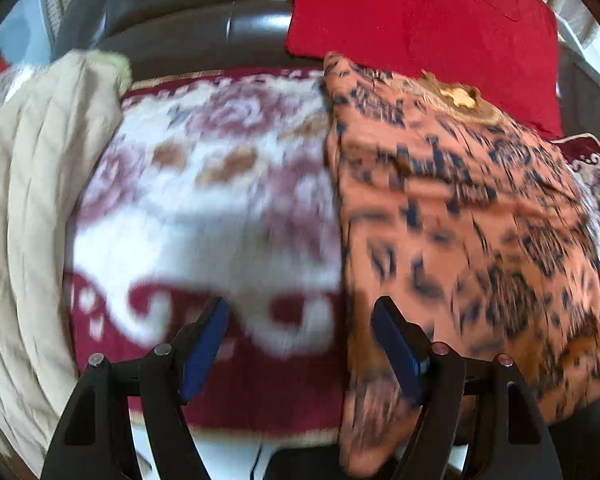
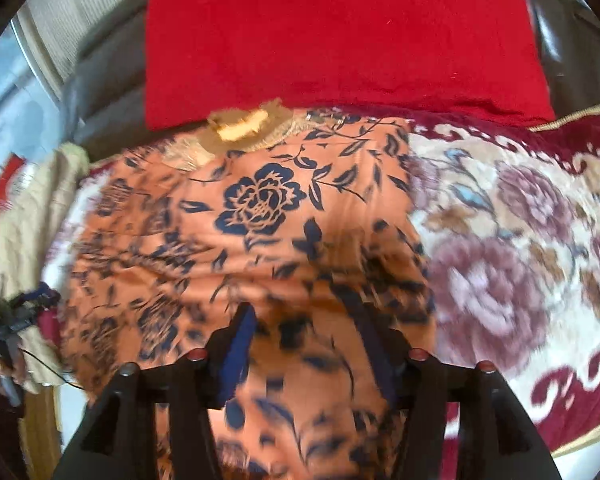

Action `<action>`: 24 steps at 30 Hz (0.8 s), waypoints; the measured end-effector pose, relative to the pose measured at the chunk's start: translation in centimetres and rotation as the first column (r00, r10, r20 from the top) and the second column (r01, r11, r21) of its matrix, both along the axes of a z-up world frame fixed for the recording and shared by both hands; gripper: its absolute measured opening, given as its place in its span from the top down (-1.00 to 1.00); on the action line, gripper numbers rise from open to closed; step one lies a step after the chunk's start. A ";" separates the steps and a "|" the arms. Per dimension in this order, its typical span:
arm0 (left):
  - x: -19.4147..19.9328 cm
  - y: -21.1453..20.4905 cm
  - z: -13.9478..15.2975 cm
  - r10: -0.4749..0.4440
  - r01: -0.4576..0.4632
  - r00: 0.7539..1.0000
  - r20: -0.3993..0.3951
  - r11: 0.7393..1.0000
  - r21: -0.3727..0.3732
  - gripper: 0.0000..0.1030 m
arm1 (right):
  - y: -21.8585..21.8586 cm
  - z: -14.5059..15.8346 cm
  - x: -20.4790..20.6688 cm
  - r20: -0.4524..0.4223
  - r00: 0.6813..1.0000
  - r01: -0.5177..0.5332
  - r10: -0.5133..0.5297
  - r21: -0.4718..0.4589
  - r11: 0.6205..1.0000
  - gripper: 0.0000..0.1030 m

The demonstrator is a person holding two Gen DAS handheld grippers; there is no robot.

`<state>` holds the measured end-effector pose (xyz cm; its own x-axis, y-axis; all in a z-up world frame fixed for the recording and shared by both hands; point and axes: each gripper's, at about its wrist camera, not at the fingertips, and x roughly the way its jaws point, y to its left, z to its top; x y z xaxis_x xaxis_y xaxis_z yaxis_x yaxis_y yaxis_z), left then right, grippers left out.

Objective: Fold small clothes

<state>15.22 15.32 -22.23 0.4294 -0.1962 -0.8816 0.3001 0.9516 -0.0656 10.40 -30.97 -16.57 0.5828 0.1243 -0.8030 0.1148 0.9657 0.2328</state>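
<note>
Orange fabric printed with dark blue roses and leaves, the small garment point(image 2: 260, 216) is lying spread on a floral blanket point(image 2: 500, 264) of cream, maroon and dusty pink. Its gold embroidered neckline point(image 2: 240, 126) is pointing toward a red cushion point(image 2: 340, 32), which is leaning against the dark leather back of a sofa point(image 1: 204, 20). In the left wrist view the garment point(image 1: 460, 220) is covering the right part of the blanket point(image 1: 220, 208), with its near edge hanging over the front of the seat.

The right gripper point(image 2: 304, 344) is hovering low over the near part of the garment, its blue-padded jaws standing apart; cloth is showing between them, but blur is hiding whether the pads are touching it. The left gripper point(image 1: 300, 332) is sitting wide open and holding nothing, its left finger over the bare blanket and its right finger point(image 1: 396, 344) over the garment's left edge.

A beige quilted cloth point(image 1: 28, 200) is lying bunched at the blanket's left side. At the far left of the right wrist view, a hand point(image 2: 4, 364) is gripping a dark handle.
</note>
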 end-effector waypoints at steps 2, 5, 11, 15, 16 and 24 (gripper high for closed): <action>-1.9 1.3 -0.8 0.002 -0.003 1.000 -0.029 1.000 -0.022 -0.47 | -1.0 0.2 -1.7 0.020 1.000 0.009 -0.010 0.048 0.999 -0.32; -4.2 2.3 -1.9 -0.013 0.009 0.998 -0.065 0.999 -0.051 -0.47 | -2.1 -0.3 -4.5 0.013 0.999 0.029 -0.031 0.125 0.992 -0.37; -7.0 2.6 -4.0 -0.006 -0.010 0.993 -0.118 0.991 -0.131 -0.47 | -3.5 -3.0 -9.6 -0.049 0.997 0.069 -0.061 0.168 0.983 -0.37; -7.6 1.3 -3.5 -0.011 0.003 0.996 -0.085 0.995 -0.101 -0.47 | -3.8 -4.2 -11.3 -0.054 0.995 0.095 -0.086 0.180 0.979 -0.37; -7.5 0.9 -3.2 -0.010 0.004 0.998 -0.069 0.996 -0.086 -0.47 | -3.8 -4.0 -11.2 -0.048 0.995 0.092 -0.085 0.172 0.981 -0.37; -4.4 -3.5 0.2 -0.012 0.013 1.000 0.012 0.999 -0.035 -0.47 | -3.0 -1.1 -5.8 0.081 0.992 0.075 -0.094 0.207 0.975 -0.37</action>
<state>10.85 11.86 -22.02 0.4368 -0.2328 -0.8689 0.3130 0.9449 -0.0958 4.59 -33.95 -17.66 0.6666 0.2270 -0.7100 0.1637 0.8847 0.4365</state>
